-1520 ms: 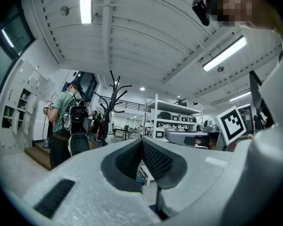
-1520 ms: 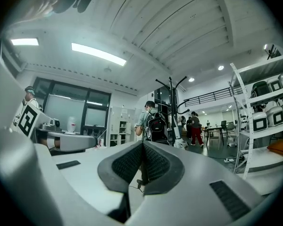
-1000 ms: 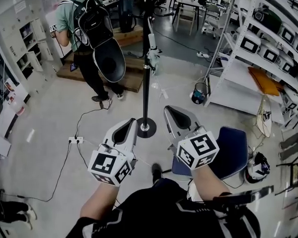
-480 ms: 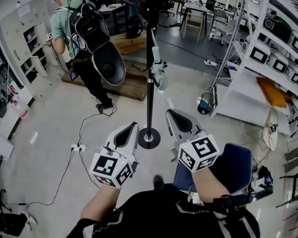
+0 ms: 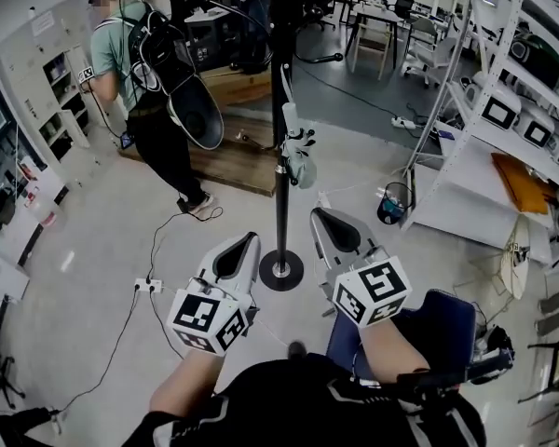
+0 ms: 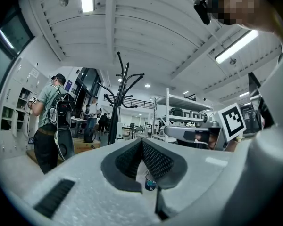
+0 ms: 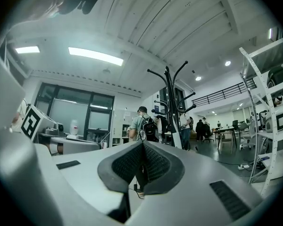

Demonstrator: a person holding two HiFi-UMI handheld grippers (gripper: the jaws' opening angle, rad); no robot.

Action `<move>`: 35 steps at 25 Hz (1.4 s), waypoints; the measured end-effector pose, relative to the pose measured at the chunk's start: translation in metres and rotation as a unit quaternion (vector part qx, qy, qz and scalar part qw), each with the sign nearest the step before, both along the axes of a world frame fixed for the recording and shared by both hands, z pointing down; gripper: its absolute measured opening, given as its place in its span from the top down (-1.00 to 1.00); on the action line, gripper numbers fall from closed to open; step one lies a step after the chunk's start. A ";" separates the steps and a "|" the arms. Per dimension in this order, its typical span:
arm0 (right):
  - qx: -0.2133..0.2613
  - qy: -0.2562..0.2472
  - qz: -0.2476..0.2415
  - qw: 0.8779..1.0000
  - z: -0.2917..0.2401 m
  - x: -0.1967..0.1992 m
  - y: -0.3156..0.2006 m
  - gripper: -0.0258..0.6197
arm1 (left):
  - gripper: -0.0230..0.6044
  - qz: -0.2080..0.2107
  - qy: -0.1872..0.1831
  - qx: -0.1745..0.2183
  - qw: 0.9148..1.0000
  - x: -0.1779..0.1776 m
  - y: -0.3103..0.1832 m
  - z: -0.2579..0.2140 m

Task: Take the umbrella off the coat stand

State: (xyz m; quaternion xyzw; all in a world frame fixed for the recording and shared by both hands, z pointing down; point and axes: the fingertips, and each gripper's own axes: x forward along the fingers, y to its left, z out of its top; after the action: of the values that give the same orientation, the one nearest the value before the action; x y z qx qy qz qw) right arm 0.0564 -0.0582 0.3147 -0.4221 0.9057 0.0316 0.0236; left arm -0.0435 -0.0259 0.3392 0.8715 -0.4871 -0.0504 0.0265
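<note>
A small bucket (image 5: 392, 203) stands at the foot of the shelving (image 5: 447, 209) — its contents can't be made out. The folded umbrella (image 5: 298, 159) hangs midway up the coat stand (image 5: 281, 214). The stand's base sits on open floor (image 5: 102, 240) between the left tongs (image 5: 245, 243) and right tongs (image 5: 322, 216) — both clenched, empty.

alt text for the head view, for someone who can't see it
The white left gripper and right gripper, both shut and empty, point toward a tall black metal coat stand ahead between them. A pale folded umbrella hangs partway up its pole; a person in a green shirt stands beyond at left.
</note>
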 end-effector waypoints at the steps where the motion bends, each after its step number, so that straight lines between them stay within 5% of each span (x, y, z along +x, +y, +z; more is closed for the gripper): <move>1: 0.000 0.001 -0.002 1.000 0.000 0.001 -0.006 0.91 | 0.90 -0.001 -0.001 0.000 1.000 0.002 -0.005 0.000; 18: 0.009 -0.004 -0.026 1.000 0.000 0.034 -0.091 0.91 | 0.90 -0.019 -0.014 -0.003 1.000 0.036 -0.090 0.001; 35: 0.027 -0.014 -0.001 1.000 -0.008 0.026 -0.149 0.91 | 0.90 -0.002 0.012 -0.025 1.000 0.021 -0.140 0.007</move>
State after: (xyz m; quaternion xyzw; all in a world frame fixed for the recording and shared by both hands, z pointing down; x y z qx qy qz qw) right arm 0.0822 -0.2072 0.3065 -0.4211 0.9044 0.0500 0.0474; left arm -0.0230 -0.1655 0.3458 0.8687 -0.4900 -0.0486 0.0538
